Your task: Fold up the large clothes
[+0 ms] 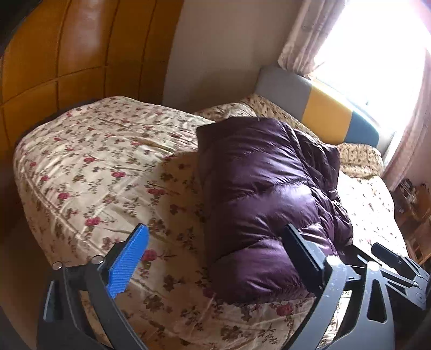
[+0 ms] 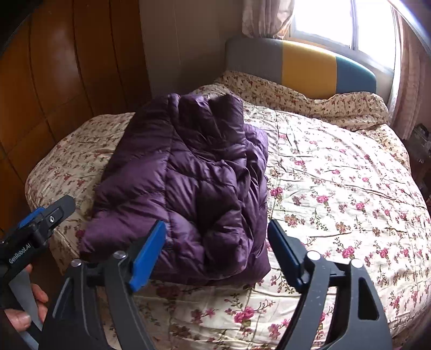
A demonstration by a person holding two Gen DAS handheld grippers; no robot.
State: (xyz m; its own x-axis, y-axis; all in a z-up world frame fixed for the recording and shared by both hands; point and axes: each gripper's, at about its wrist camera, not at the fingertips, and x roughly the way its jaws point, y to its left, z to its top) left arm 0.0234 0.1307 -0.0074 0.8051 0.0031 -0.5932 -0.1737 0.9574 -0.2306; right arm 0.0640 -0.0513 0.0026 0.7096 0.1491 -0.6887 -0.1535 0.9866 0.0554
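A purple puffer jacket (image 1: 258, 193) lies folded into a thick bundle on the floral bedspread (image 1: 89, 167). It also shows in the right wrist view (image 2: 188, 188). My left gripper (image 1: 215, 250) is open and empty, hovering just in front of the jacket's near end, its right finger beside the bundle. My right gripper (image 2: 216, 253) is open and empty, just above the jacket's near edge. The left gripper also appears at the left of the right wrist view (image 2: 45, 218), held by a hand.
The bed (image 2: 336, 188) fills most of both views, with a grey, yellow and blue headboard (image 2: 304, 67) under a bright window (image 2: 336, 24). A wooden wardrobe (image 1: 62, 48) stands along the left. A cluttered shelf (image 1: 414, 204) sits at the bed's right.
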